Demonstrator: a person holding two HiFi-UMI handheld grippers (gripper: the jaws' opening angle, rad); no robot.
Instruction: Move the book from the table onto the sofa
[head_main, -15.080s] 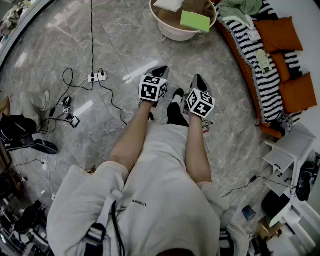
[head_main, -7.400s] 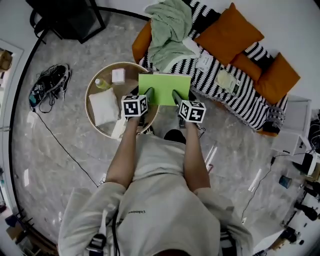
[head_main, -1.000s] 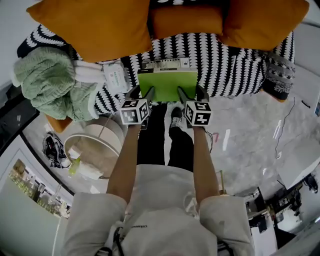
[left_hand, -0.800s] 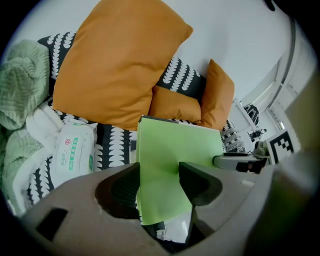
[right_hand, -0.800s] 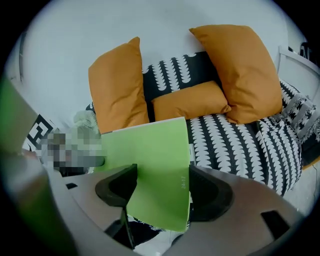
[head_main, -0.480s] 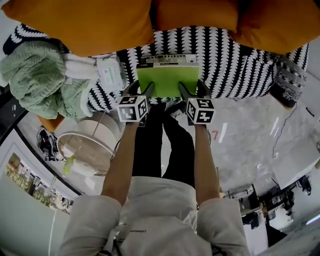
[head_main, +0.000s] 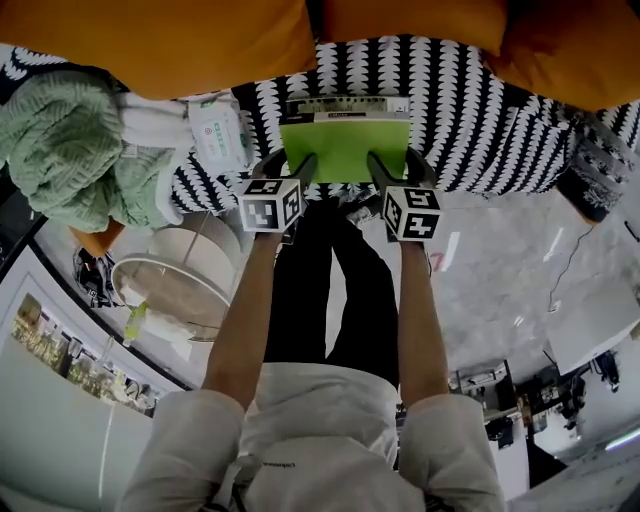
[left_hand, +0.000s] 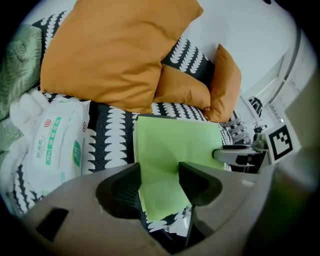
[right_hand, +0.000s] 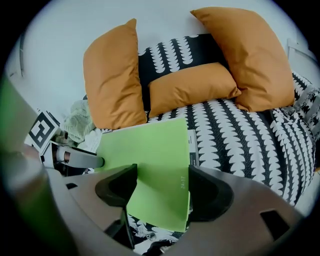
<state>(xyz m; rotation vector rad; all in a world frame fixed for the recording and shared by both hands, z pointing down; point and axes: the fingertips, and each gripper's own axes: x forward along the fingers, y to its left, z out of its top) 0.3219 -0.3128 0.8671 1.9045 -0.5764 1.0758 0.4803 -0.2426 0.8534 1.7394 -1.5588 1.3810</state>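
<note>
The green book (head_main: 345, 150) hangs flat just above the black-and-white patterned sofa seat (head_main: 480, 110). My left gripper (head_main: 290, 165) is shut on its near left corner and my right gripper (head_main: 395, 165) on its near right corner. In the left gripper view the book (left_hand: 175, 145) runs from between the jaws of the left gripper (left_hand: 160, 175) out over the seat (left_hand: 110, 130). The right gripper view shows the same cover (right_hand: 150, 155) caught in the right gripper (right_hand: 162, 182). Whether the book touches the seat I cannot tell.
Orange cushions (head_main: 160, 40) line the sofa back. A pack of wipes (head_main: 215, 130) and a green blanket (head_main: 60, 140) lie left of the book. A flat white printed item (head_main: 345, 105) shows past its far edge. The round table (head_main: 165, 290) stands at lower left.
Both grippers have sunk toward the sofa seat with the book still between them. The sofa now fills more of the head view's top.
</note>
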